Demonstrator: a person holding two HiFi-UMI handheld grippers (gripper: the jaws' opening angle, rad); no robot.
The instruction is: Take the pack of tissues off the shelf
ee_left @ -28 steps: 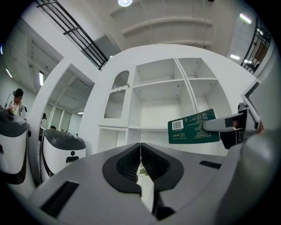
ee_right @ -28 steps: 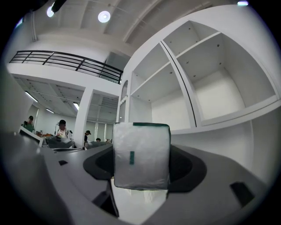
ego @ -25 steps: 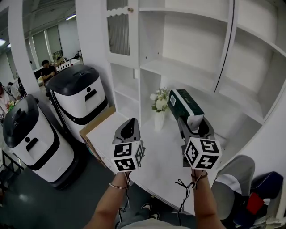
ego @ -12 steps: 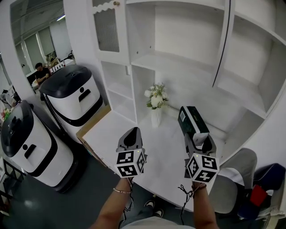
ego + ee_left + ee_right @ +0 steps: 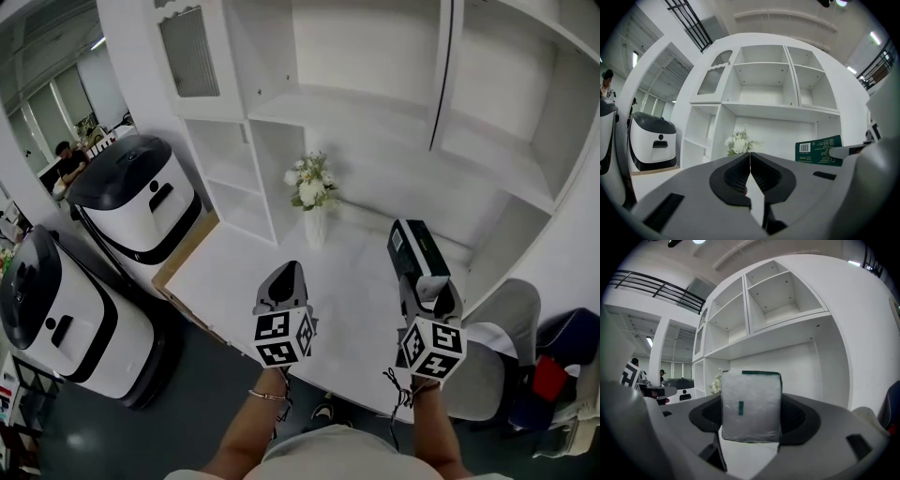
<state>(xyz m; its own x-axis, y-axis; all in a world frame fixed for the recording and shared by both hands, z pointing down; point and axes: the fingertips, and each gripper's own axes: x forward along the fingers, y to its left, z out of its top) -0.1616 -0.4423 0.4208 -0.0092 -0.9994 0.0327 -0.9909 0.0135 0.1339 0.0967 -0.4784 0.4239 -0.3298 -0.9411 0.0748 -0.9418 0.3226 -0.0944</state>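
Observation:
My right gripper [image 5: 427,289] is shut on the pack of tissues [image 5: 417,249], a dark green pack with a white end, held over the white counter [image 5: 244,272] in front of the shelf unit [image 5: 375,112]. In the right gripper view the pack's white end [image 5: 751,405] fills the gap between the jaws. My left gripper [image 5: 284,281] hangs beside it to the left, shut with nothing in it; its jaws meet in the left gripper view [image 5: 750,161], where the green pack [image 5: 819,150] shows at the right.
A white vase of flowers [image 5: 309,192] stands on the counter at the back. Two white-and-black round machines [image 5: 141,197] [image 5: 56,309] stand on the floor at the left. A grey chair [image 5: 502,347] sits at the right. A person [image 5: 64,157] sits far off at the left.
Both grippers and the pack have drawn back from the shelf toward the counter's front edge, and the pack has come lower. The head view has tilted further down.

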